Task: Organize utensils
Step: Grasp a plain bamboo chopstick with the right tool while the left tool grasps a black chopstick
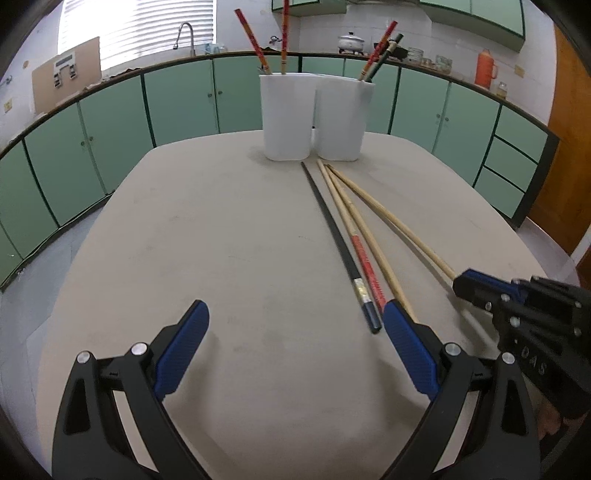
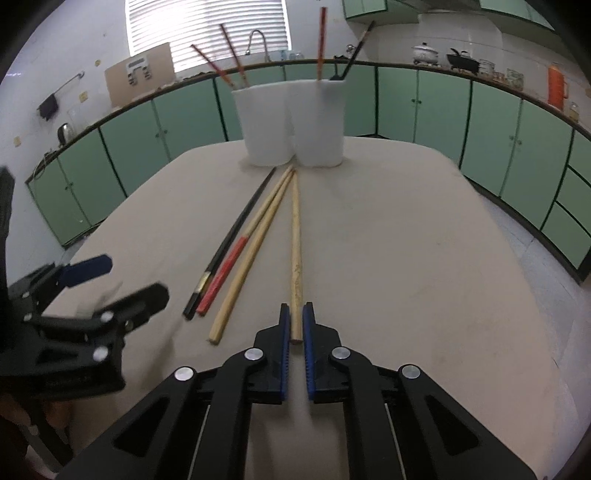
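Room: kitchen, green cabinets (image 1: 110, 147) w/ dark trim along walls, window blinds (image 2: 207, 33), faucet (image 1: 184, 37), pot (image 1: 351, 42) & orange thermos (image 1: 485, 68) on counter.
Table (image 1: 184, 240): beige, rounded corners, bare apart from the items below.
Writing: "DAS" partly readable on R gripper body in left view; cardboard label by window too small to read.
Holders (image 1: 314, 114): two white tubs touching, far end of table; left one has 2 red-topped sticks, right one has red + dark sticks, all leaning.
Loose chopsticks (image 2: 243, 251): 4 on table fanning out from holders — black, red-banded, 2 plain wood.
R gripper (image 2: 296, 325): pads clamped on near end of right-most wood stick (image 2: 295, 229), which lies on table.
L gripper (image 1: 295, 332): jaws wide apart, nothing between; right pad just beside black stick's end.
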Demonstrator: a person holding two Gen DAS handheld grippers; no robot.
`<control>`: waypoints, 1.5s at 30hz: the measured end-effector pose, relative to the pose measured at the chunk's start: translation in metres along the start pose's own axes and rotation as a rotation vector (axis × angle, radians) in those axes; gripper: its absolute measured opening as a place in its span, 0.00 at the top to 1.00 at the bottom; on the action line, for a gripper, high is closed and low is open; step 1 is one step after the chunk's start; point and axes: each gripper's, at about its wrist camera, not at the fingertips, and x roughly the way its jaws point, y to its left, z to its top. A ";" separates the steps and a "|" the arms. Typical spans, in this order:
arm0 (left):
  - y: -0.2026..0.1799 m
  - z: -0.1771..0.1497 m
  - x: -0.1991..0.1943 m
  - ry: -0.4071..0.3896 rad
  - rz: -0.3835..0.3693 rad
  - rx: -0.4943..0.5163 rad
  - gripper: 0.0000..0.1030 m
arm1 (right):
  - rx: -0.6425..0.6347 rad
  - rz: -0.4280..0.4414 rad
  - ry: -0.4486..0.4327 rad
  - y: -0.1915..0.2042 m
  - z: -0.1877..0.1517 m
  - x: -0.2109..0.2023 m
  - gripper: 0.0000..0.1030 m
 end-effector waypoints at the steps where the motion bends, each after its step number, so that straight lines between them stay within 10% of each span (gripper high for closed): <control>1: -0.002 0.000 0.001 0.003 -0.001 0.003 0.10 | 0.007 -0.010 0.006 -0.002 0.000 0.001 0.93; 33: -0.011 -0.003 0.019 0.091 0.020 0.006 0.39 | 0.018 -0.007 0.034 -0.006 -0.002 0.006 0.93; 45: -0.012 0.003 0.024 0.087 0.011 -0.011 0.94 | 0.001 -0.004 0.046 -0.005 0.002 0.011 0.93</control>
